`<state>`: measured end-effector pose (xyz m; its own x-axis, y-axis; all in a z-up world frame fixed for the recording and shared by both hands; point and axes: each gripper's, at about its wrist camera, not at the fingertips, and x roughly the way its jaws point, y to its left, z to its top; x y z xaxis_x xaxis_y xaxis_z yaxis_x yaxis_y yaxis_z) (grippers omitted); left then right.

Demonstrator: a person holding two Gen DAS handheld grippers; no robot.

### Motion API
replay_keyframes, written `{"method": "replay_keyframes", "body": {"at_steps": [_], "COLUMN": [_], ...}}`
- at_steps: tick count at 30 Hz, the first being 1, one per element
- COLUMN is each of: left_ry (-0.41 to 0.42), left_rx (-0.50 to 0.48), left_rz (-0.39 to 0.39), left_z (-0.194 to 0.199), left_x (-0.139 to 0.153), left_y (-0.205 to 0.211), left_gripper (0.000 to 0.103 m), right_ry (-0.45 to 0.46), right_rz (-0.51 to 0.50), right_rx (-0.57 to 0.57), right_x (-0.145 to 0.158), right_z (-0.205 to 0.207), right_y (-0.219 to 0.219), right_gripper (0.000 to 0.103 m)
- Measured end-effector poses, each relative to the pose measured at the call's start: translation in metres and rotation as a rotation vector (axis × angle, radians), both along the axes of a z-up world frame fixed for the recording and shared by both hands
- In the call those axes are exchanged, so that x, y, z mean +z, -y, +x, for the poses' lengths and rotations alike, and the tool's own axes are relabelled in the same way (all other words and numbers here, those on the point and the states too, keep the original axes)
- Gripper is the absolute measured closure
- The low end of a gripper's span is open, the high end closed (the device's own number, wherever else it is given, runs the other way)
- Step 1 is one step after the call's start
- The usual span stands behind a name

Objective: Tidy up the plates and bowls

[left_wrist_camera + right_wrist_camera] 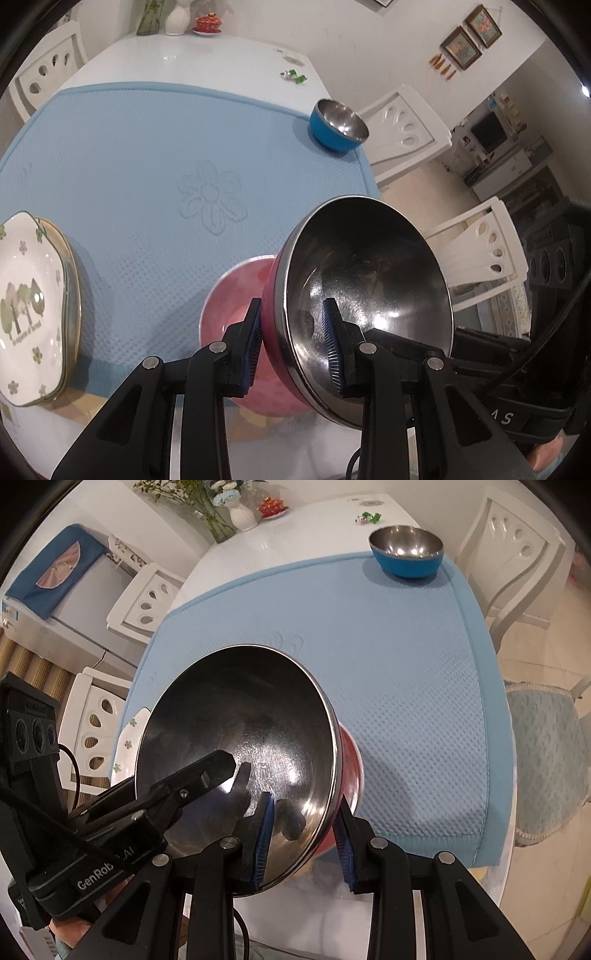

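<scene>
Porcelain at far left: flowered plates (31,310) stacked on our blue mat (147,155).
Left gripper (291,341): clamped on the pink steel bowl (365,291) rim.
Right gripper (304,836): clamped on the same bowl's opposite rim; we hold it tilted above the near edge.
Blue bowl (338,127): far right corner, well apart, on the right hand's side.

You see a pink bowl (280,369) lined with glossy polished steel, ribbed blue rubbery pads on matt black plastic fingers (255,332), a dimpled light-blue mat (147,166) over the glossy white worktop (184,62), and glazed ceramic plates (33,306).
</scene>
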<state>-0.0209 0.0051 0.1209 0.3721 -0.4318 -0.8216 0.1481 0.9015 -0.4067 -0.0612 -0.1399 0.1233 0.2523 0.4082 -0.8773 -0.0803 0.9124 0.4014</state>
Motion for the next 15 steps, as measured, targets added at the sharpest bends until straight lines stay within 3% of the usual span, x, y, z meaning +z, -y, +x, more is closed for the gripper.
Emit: {"method": "replay_keyframes", "body": {"at_steps": [10, 15], "left_ry": [-0.014, -0.049], "left_rx": [-0.032, -0.020], "left_rz": [0.080, 0.059], "left_z": [-0.014, -0.013], "left_x": [-0.014, -0.022], "left_y": [0.011, 0.005], "left_gripper": [0.076, 0.076], "right_ry": [-0.087, -0.081], "right_rz": [0.017, 0.003], "right_rx": [-0.011, -0.010], "right_x": [-0.026, -0.026], "right_z": [0.000, -0.001], "right_y": [0.008, 0.005], "right_gripper": [0.072, 0.072]}}
